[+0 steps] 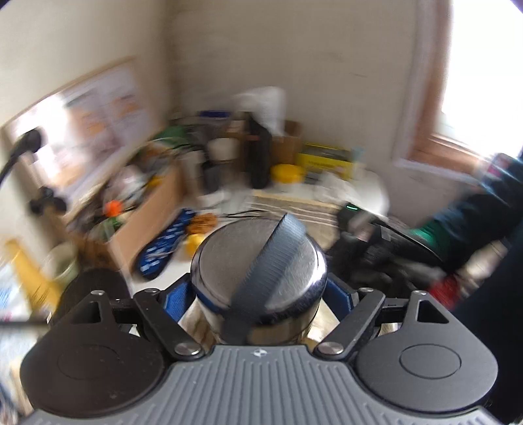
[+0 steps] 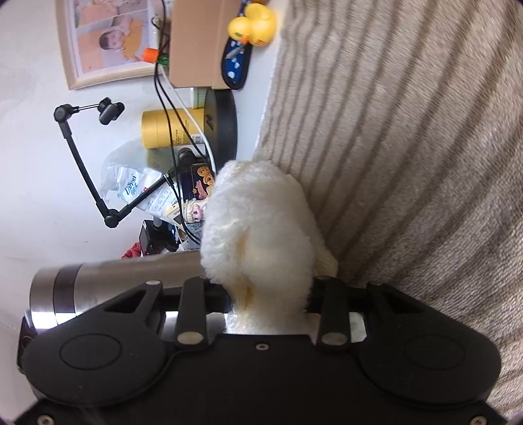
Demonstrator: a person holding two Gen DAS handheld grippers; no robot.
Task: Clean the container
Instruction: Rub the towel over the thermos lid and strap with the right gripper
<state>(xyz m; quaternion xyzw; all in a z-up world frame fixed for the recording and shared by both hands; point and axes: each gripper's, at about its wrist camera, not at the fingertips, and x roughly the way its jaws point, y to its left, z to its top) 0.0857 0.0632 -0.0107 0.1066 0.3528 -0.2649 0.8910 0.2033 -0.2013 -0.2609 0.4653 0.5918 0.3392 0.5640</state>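
Note:
In the left wrist view my left gripper [image 1: 260, 291] is shut on a steel flask [image 1: 258, 261] with a black rim; its blue finger pads [image 1: 176, 299] press both sides. A grey strap [image 1: 266, 264] runs across the flask's lid. The view is blurred. In the right wrist view my right gripper [image 2: 261, 287] is shut on a fluffy cream cloth [image 2: 258, 225] that bulges out in front and hides the fingertips. The flask's steel body [image 2: 108, 281] lies sideways just behind the cloth, touching it. The right gripper also shows in the left wrist view [image 1: 376, 242], held by a dark-sleeved arm.
A striped beige mat [image 2: 408, 163] lies under the cloth. A cardboard box [image 2: 196, 42], a yellow rubber duck [image 2: 251, 26], a yellow canister [image 2: 170, 129], a black jointed stand [image 2: 85, 163] and cables crowd the white surface. A window [image 1: 480, 65] is at right.

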